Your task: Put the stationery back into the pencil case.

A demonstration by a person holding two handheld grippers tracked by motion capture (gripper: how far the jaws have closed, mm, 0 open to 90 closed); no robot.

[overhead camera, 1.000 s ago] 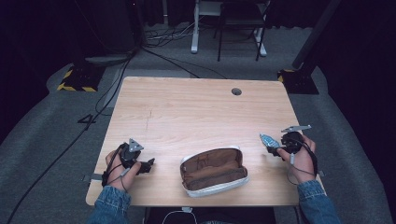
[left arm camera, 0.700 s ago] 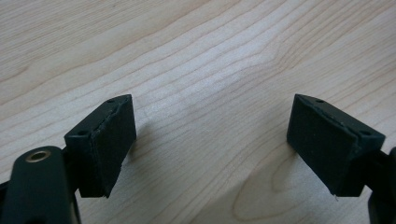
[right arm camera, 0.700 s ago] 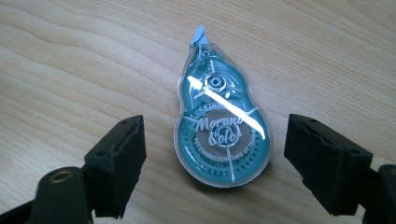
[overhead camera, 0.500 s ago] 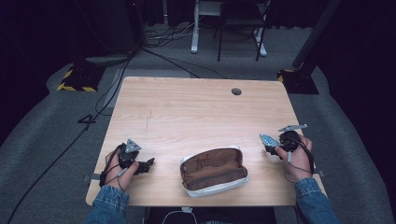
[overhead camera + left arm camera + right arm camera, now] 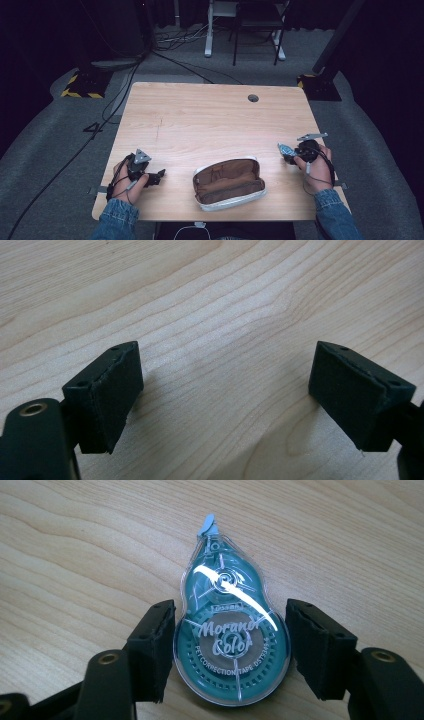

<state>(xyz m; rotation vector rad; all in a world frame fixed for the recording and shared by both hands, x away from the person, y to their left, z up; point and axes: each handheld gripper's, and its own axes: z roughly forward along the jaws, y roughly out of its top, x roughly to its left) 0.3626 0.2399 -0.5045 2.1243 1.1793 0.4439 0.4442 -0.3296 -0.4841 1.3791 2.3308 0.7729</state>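
Wood desk: right claw has just closed on teal correction tape w/ pads at its wide body, left claw wide & empty; lift level, carry to open pencil pouch.

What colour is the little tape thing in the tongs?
The correction tape is see-through teal-green with white writing, showing best in the right gripper view.

The correction tape is a small see-through blue-green case shaped like a pear, with little wheels inside and white words on top. It lies flat on the table, near the right edge and closer to the front. Its fat round end sits between two black jaws, and its thin tip points away from them.
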